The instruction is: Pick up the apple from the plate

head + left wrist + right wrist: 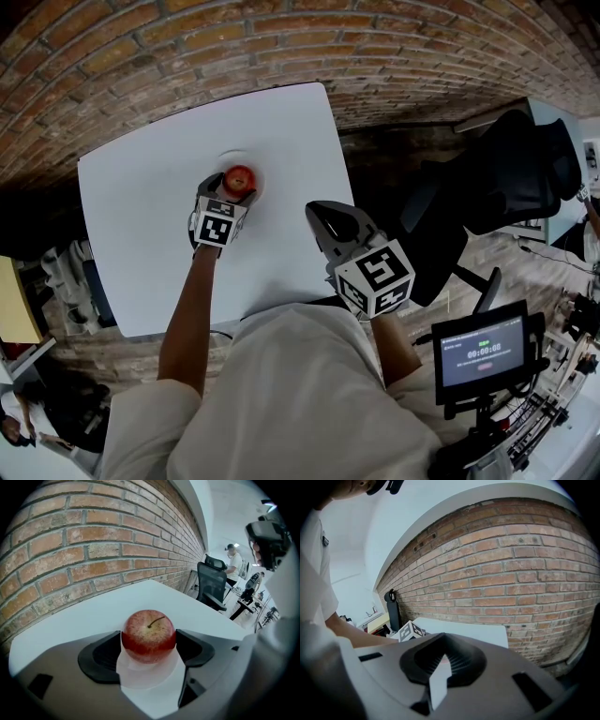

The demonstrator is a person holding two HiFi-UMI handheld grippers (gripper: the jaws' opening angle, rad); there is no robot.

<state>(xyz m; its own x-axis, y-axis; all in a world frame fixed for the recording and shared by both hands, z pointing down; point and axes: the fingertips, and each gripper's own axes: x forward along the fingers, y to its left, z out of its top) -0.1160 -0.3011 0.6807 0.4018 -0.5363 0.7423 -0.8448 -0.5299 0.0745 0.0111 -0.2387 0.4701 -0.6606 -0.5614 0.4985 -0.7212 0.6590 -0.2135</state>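
A red apple (239, 178) (148, 636) rests on a small pale plate (232, 156) (149, 677) near the middle of the white table (141, 244). My left gripper (235, 191) (148, 645) reaches over the plate, and its dark pads (105, 656) press against both sides of the apple, which still looks seated on the plate. My right gripper (325, 215) (440, 662) is held above the table's near right edge, apart from the plate. Its jaws are together with nothing between them. In the right gripper view the left gripper's marker cube (411, 631) shows at the left.
A brick wall (234, 37) runs behind the table. A black office chair (525, 178) stands to the right, and a small screen on a stand (483, 352) sits at the lower right. Shelving and clutter (66, 272) lie left of the table.
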